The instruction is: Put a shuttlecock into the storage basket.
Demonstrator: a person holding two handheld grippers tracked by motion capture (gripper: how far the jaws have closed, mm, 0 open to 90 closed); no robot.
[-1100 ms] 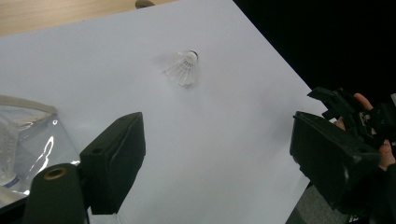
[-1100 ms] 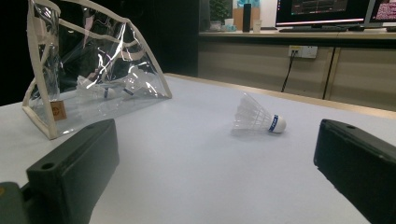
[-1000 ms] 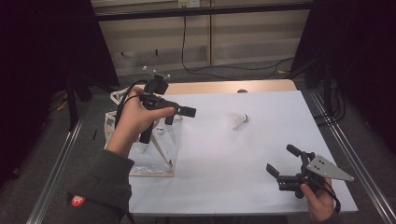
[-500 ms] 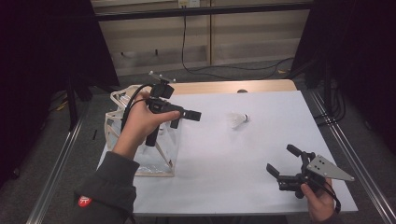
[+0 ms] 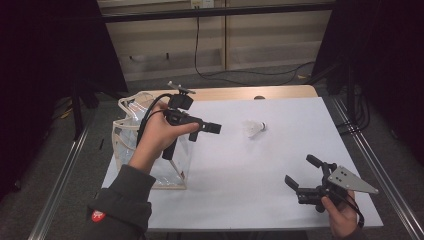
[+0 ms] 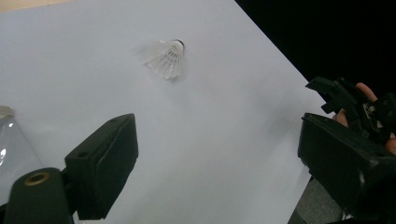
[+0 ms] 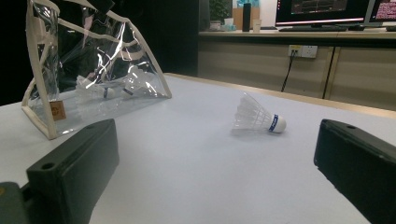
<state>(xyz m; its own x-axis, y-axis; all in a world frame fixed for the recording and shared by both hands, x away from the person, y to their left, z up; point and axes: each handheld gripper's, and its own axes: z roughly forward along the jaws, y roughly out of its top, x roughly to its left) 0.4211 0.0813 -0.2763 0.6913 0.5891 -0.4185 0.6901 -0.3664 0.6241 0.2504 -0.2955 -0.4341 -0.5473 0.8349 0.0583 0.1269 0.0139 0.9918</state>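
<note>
feathers: white shuttlecock point(image 5: 254, 129), super light and crushable imo, skirt will bend if squeezed
grab spot: the cork nose with the blue band, probably
where: lying on its side mid-table point(image 5: 240, 180), well apart from the bag point(image 5: 131, 131)
left claw point(image 5: 212, 128): jaws just been opening, wide, nothing between them, aimed at it
right claw point(image 5: 304, 174): wide open, empty

Shuttlecock point(image 7: 259, 116) between parted fingers point(image 7: 74, 163), bag point(image 7: 93, 65) beyond

Left gripper point(image 5: 212, 128) raised, jaws wide; right gripper point(image 5: 303, 172) low, jaws apart.
</note>
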